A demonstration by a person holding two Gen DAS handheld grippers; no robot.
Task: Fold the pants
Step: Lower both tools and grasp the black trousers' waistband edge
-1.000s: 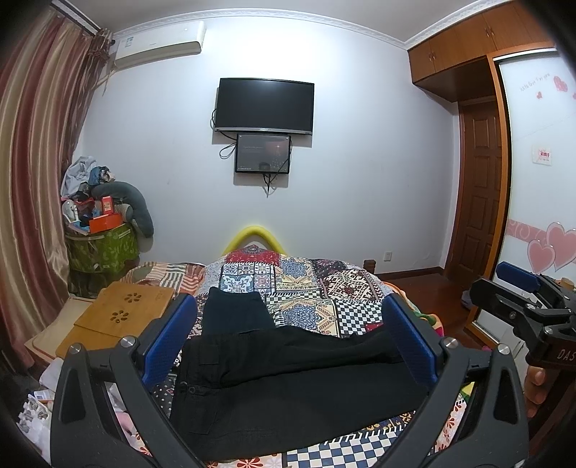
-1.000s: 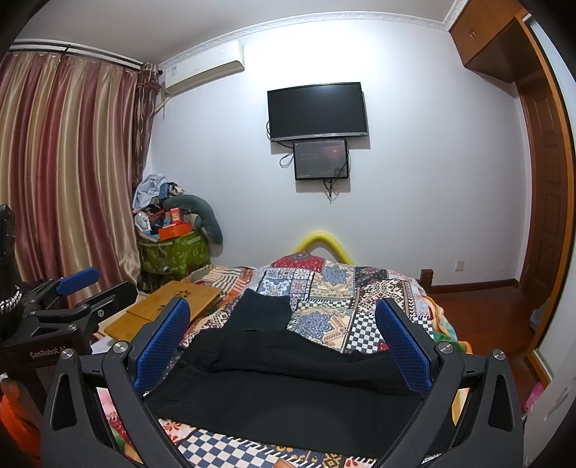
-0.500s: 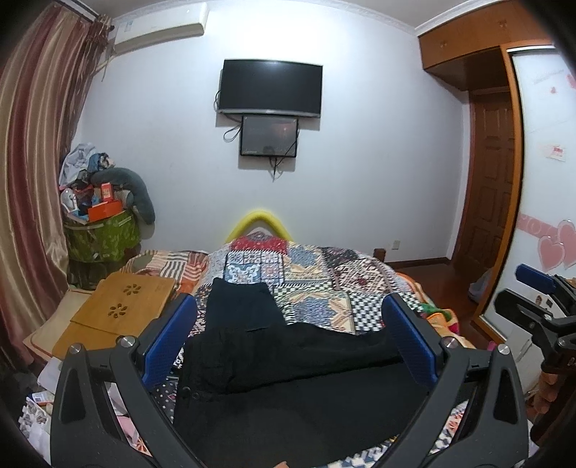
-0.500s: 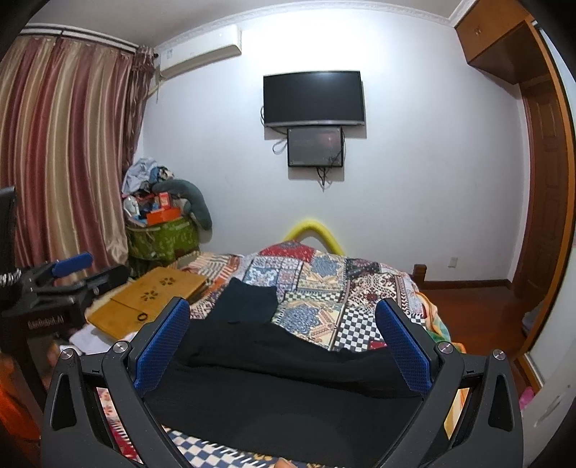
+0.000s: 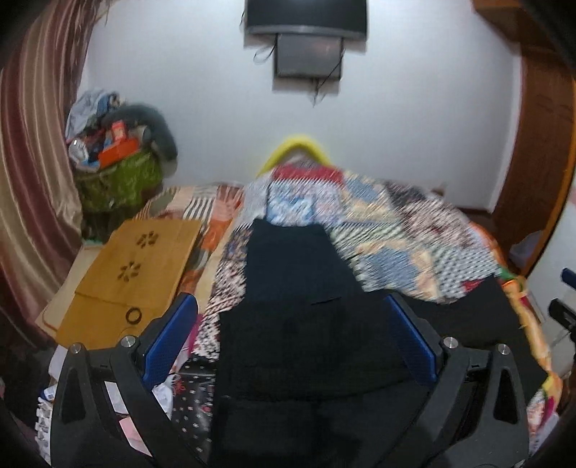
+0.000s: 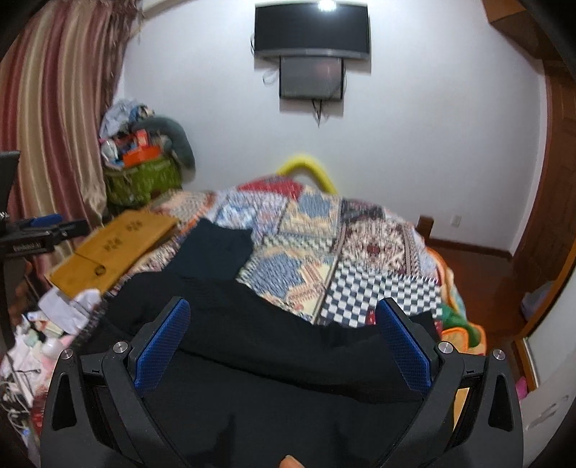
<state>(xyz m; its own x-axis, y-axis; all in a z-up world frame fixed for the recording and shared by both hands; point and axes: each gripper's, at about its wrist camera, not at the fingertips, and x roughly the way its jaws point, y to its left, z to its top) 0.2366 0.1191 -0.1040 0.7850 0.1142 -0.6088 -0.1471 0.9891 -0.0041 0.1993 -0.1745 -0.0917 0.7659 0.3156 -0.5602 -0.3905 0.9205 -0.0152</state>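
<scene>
Soft black pants [image 5: 306,324] lie rumpled on a patchwork quilt [image 6: 360,259], both grippers' jaws spread apart

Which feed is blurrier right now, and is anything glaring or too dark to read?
Left wrist view: strong motion blur smears the quilt; the black pants are a nearly featureless dark mass. Right wrist view: milder blur, checks on the quilt still readable; a lamp reflection glares on the TV; pants equally dark.
</scene>
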